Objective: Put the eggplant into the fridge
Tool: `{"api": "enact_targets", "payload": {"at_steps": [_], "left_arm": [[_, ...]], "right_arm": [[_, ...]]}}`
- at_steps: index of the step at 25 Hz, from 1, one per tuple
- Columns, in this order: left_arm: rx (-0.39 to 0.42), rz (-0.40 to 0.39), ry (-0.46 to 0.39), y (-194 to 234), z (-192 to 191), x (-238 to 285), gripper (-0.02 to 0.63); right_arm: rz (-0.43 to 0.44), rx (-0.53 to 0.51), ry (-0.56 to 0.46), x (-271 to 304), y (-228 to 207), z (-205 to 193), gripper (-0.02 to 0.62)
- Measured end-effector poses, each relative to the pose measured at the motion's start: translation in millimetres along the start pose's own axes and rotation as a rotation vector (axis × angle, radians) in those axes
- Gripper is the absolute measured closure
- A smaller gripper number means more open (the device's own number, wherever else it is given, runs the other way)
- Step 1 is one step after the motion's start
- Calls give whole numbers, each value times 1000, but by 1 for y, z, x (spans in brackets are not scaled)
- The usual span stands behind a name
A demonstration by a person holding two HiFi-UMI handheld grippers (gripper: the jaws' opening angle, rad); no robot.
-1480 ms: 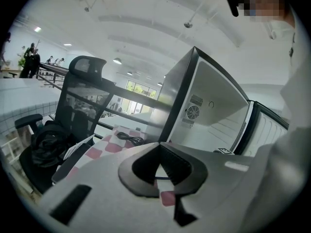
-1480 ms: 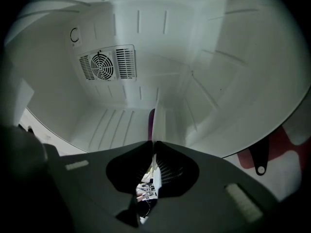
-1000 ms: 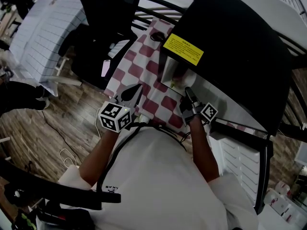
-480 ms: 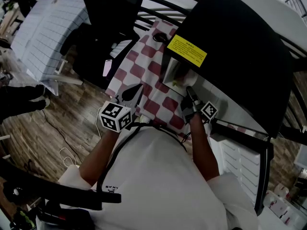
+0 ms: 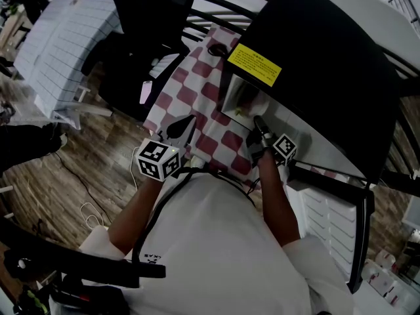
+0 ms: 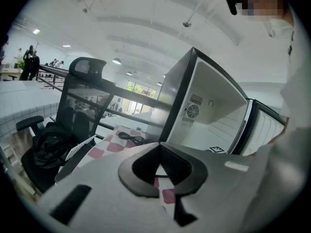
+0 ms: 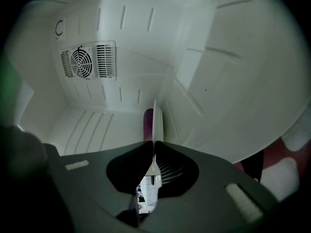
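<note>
A purple eggplant [image 7: 147, 124] lies on the white floor inside the open fridge [image 5: 328, 58], seen only in the right gripper view. My right gripper [image 7: 155, 107] reaches into the fridge mouth [image 5: 259, 125]. Its jaws are shut edge to edge, and the eggplant shows just past their tips on the left side. Whether they touch it I cannot tell. My left gripper [image 5: 182, 126] hovers over the red-and-white checkered tablecloth [image 5: 190, 90] left of the fridge, shut and empty [image 6: 159, 145].
The fridge door [image 6: 265, 130] stands open to the right. A fan grille [image 7: 87, 62] sits on the fridge's back wall. A black cable [image 6: 129, 137] lies on the cloth at the far end. A black office chair [image 5: 141, 18] stands beyond the table's left side.
The right gripper has shifted and tilted slightly at the fridge mouth. The left gripper has stayed where it was.
</note>
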State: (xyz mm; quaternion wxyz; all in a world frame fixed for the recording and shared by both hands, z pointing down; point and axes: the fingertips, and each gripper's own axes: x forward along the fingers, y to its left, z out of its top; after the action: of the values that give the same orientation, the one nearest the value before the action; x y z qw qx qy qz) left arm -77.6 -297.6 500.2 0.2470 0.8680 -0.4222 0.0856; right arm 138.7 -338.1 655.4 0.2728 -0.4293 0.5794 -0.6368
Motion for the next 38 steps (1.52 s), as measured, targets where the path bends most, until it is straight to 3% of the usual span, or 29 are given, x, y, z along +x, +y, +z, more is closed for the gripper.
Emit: {"api": "enact_targets", "payload": {"at_steps": [10, 22, 28, 33, 38], "left_arm": [[-2, -26, 5, -10, -6, -2, 604], [0, -31, 6, -9, -8, -6, 604], [-1, -34, 3, -9, -7, -4, 604], [-5, -34, 0, -7, -7, -4, 604], [-4, -40, -1, -7, -5, -2, 604]], "right_arm": [[-151, -80, 12, 2, -10, -1, 572], [-225, -122, 19, 3, -14, 1, 575], [-246, -162, 35, 6, -12, 1, 507], [-266, -237, 54, 10, -5, -1, 393], [-289, -289, 69, 11, -3, -2, 350]]}}
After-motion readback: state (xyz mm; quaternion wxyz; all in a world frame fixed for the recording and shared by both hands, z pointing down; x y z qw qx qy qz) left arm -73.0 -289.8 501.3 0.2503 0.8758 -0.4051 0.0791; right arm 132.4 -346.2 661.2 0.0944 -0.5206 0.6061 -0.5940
